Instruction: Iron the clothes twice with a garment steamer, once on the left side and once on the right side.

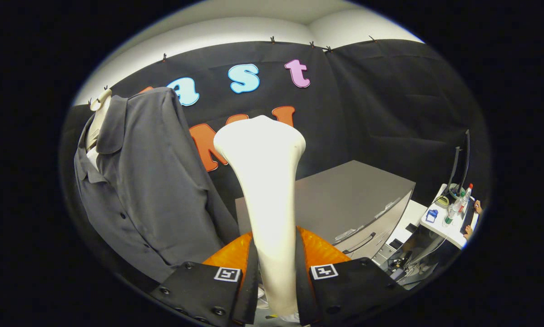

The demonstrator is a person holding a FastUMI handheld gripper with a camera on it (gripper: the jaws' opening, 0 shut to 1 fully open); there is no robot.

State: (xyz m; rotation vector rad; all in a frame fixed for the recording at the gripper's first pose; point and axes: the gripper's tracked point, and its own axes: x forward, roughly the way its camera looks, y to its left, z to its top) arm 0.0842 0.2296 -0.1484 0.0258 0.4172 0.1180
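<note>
While the gripper (275, 272) has its two fingers closed against the neck of the garment steamer (265, 190), one on each side, the steamer's broad head stands clear of the cloth, so I judge the ironing proper to be either not begun or between passes; nothing on the fabric tells which. Taking the steamer as the landmark and going from its left: one grey shirt (149, 181) hangs on one pale hanger (98, 113), near the steamer's left side and apart from its head, with its collar open and its button placket facing away to the left. What faces the steamer is one flank of the shirt; whether either side has been steamed I cannot tell, so by my reckoning both the left pass and the right pass may remain. Between the fingers there is one steamer, upright, its head above and beyond the fingertips. Behind it and to its right stands one grey cabinet (344, 200) with handled drawers. Farther right of the steamer is one white table (444, 227) bearing a few small bottles, too small to count surely, and beside it a person's hand (477, 208).
</note>
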